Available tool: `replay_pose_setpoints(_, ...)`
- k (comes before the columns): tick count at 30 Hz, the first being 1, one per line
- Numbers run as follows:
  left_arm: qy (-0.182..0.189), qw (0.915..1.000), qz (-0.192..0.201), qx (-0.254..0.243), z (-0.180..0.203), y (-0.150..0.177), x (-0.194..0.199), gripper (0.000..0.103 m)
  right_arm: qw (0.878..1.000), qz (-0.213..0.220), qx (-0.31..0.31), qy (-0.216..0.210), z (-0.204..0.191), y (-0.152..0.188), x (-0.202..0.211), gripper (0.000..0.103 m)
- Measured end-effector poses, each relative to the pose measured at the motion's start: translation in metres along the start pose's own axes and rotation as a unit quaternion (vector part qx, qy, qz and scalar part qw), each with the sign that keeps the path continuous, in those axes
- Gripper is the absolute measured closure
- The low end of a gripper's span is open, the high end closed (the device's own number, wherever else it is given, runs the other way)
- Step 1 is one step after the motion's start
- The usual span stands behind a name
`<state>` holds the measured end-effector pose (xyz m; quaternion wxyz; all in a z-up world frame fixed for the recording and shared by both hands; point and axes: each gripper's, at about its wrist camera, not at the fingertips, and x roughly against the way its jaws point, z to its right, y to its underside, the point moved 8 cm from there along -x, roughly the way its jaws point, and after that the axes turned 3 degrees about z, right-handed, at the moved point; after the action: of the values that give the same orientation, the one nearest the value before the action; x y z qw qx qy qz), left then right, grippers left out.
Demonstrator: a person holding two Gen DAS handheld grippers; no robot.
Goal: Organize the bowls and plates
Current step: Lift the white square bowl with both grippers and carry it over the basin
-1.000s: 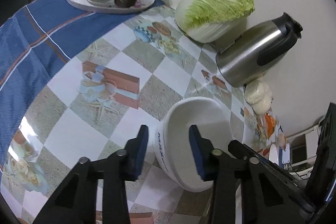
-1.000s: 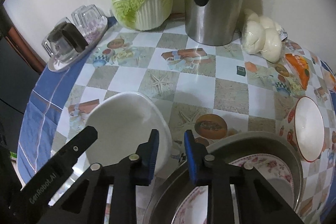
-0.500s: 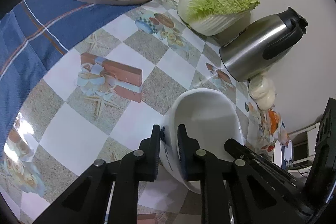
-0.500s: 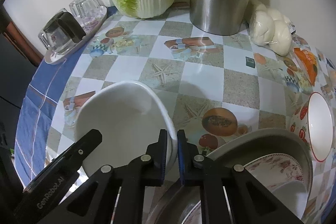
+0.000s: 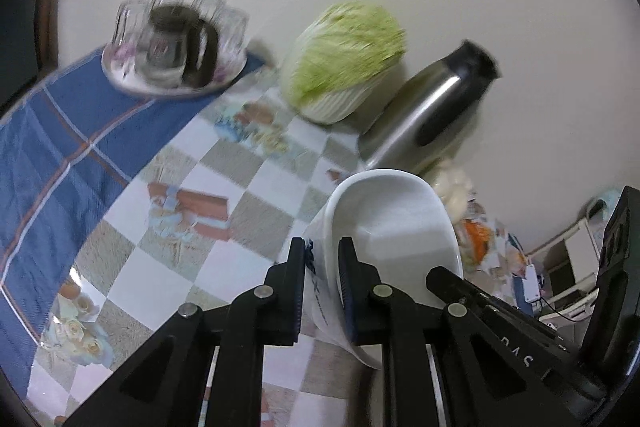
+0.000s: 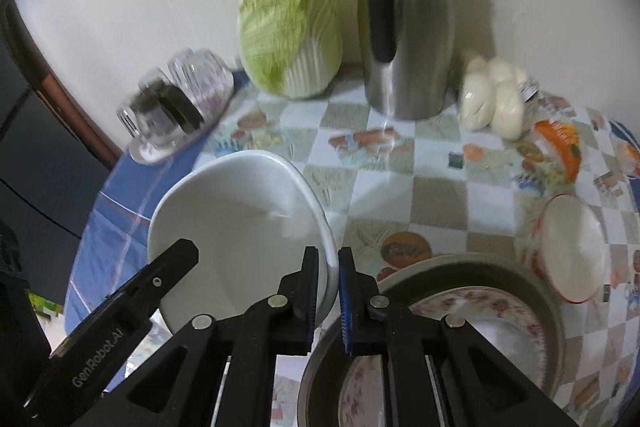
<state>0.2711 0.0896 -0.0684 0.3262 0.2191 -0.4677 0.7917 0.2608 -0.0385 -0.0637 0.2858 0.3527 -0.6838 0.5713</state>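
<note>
both grippers pinching the white bowl's rim

left gripper (image 5: 322, 287) of mine, seen from the left wrist, has its two blue-padded fingers pressed onto the near-left wall of the white bowl (image 5: 394, 227), one finger outside and one inside. the bowl is tilted, its opening turned to the right, above the checked tablecloth (image 5: 192, 247). far left, a tray of glasses (image 5: 176, 55) stands on a blue cloth (image 5: 60, 147). a cabbage (image 5: 344, 59) and a steel jug (image 5: 432, 115) stand far back by the wall. the view is blurred.

from the right wrist, my right gripper (image 6: 328, 291) nips the bowl's (image 6: 236, 223) right rim between its fingers, which are nearly together. the left gripper's black finger (image 6: 132, 299) lies over the bowl's near-left edge. just right of the bowl, near me, a metal basin (image 6: 480, 263) holds a flowered plate (image 6: 460, 315). a red-rimmed bowl (image 6: 572, 251) sits on the cloth to the far right of the basin. white buns (image 6: 492, 99) lie right of the jug (image 6: 404, 39).
</note>
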Motion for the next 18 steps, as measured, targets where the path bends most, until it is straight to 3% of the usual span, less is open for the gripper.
replay_pose_setpoints(6, 0.003, 0.9990, 0.028, -0.036, 0.033, -0.002, 0.029, 0.086, 0.999, 0.037, -0.014, -0.023, 0.010, -0.001, 0.045, 0.092)
replay_pose_setpoints(18, -0.004, 0.9924, 0.032, -0.118, 0.087, 0.030, 0.053, 0.086, 0.994, 0.077, -0.071, -0.039, 0.054, 0.031, 0.095, 0.091)
